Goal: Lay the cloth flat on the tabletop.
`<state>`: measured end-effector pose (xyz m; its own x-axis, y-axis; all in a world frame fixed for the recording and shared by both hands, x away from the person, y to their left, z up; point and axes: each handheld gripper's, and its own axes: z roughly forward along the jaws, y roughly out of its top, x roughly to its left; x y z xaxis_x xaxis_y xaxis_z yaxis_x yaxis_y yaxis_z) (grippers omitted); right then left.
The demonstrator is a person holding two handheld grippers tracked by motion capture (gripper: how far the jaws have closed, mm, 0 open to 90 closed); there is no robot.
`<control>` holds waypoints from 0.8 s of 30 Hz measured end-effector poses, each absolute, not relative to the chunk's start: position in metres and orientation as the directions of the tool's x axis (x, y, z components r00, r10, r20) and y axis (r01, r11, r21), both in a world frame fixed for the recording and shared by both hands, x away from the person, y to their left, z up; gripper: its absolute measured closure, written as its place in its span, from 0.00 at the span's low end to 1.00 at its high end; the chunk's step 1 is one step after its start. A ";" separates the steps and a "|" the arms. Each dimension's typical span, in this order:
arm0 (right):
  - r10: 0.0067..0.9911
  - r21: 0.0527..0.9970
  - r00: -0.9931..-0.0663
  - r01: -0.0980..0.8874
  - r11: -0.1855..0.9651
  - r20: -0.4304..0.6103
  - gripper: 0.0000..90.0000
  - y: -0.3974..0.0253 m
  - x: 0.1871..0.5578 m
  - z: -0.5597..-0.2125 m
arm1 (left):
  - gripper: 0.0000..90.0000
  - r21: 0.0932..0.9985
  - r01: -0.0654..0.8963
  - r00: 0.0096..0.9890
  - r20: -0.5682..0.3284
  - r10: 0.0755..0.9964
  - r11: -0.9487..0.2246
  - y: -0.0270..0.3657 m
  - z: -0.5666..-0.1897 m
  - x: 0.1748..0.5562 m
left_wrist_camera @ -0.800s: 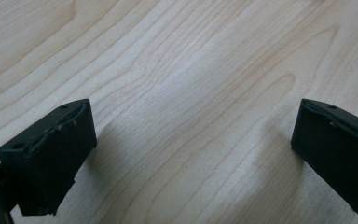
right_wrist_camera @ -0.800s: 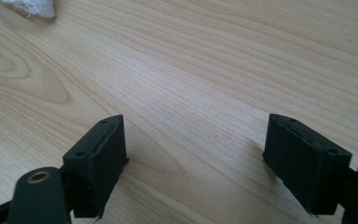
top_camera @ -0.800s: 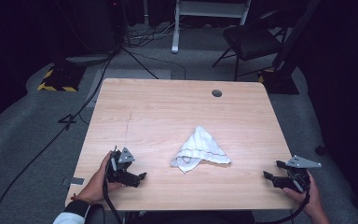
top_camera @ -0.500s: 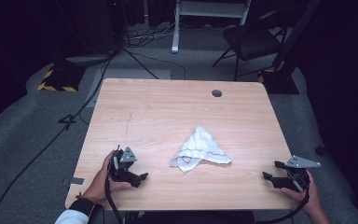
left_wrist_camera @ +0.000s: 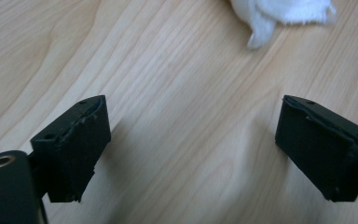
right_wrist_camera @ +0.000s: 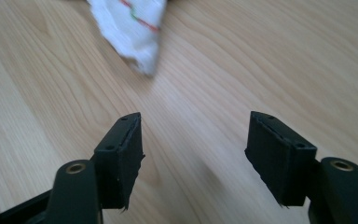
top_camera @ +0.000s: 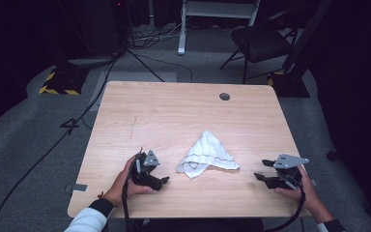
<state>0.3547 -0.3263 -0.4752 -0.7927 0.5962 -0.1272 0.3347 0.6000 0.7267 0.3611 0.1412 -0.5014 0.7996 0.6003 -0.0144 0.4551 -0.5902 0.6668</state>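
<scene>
White cloth [top_camera: 207,155] crumpled near desk [top_camera: 174,111] centre-front. Left tool [top_camera: 163,181] just left of cloth, jaws spread, empty. Right tool [top_camera: 262,170] right of cloth, spread, empty. Cloth prob. light, limp, non-slip; best pinch nearest corners.

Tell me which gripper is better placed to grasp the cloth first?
Probably left. The left gripper sits nearer the cloth than the right gripper; both are open, aimed at it.

Grey carpet floor [top_camera: 38,125] crossed by cables [top_camera: 53,145]; dark chair [top_camera: 261,41] beyond the wooden table [top_camera: 174,111]; dim surroundings.
</scene>
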 end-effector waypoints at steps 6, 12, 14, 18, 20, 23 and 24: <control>0.530 0.705 -0.833 0.282 0.651 -0.156 0.47 -0.289 0.366 -0.479 | 0.18 0.681 0.422 0.824 -0.013 0.567 -0.598 0.117 -0.502 0.372; 0.504 0.692 -0.852 0.279 0.666 -0.142 0.50 -0.270 0.374 -0.484 | 0.34 0.677 0.434 0.820 -0.024 0.572 -0.594 0.100 -0.498 0.385; 0.502 0.691 -0.854 0.280 0.667 -0.139 0.51 -0.269 0.375 -0.485 | 0.37 0.680 0.432 0.822 -0.026 0.569 -0.593 0.097 -0.498 0.387; 0.509 0.679 -0.848 0.286 0.676 -0.148 0.62 -0.263 0.379 -0.490 | 0.49 0.689 0.407 0.840 -0.025 0.543 -0.599 0.092 -0.497 0.392; 0.519 0.668 -0.838 0.289 0.685 -0.170 0.71 -0.262 0.381 -0.489 | 0.62 0.694 0.410 0.839 -0.033 0.543 -0.591 0.096 -0.497 0.394; 0.527 0.682 -0.833 0.289 0.672 -0.167 0.85 -0.263 0.383 -0.488 | 0.79 0.688 0.419 0.841 -0.049 0.538 -0.592 0.100 -0.496 0.397; 0.526 0.687 -0.833 0.284 0.670 -0.169 0.88 -0.263 0.383 -0.487 | 0.84 0.688 0.419 0.841 -0.049 0.538 -0.592 0.100 -0.496 0.397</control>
<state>0.3830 -0.2629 -0.4868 -0.8335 0.5261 -0.1689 0.2836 0.6695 0.6865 0.3975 0.1004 -0.4957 0.8412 0.5385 -0.0486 0.4190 -0.5925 0.6881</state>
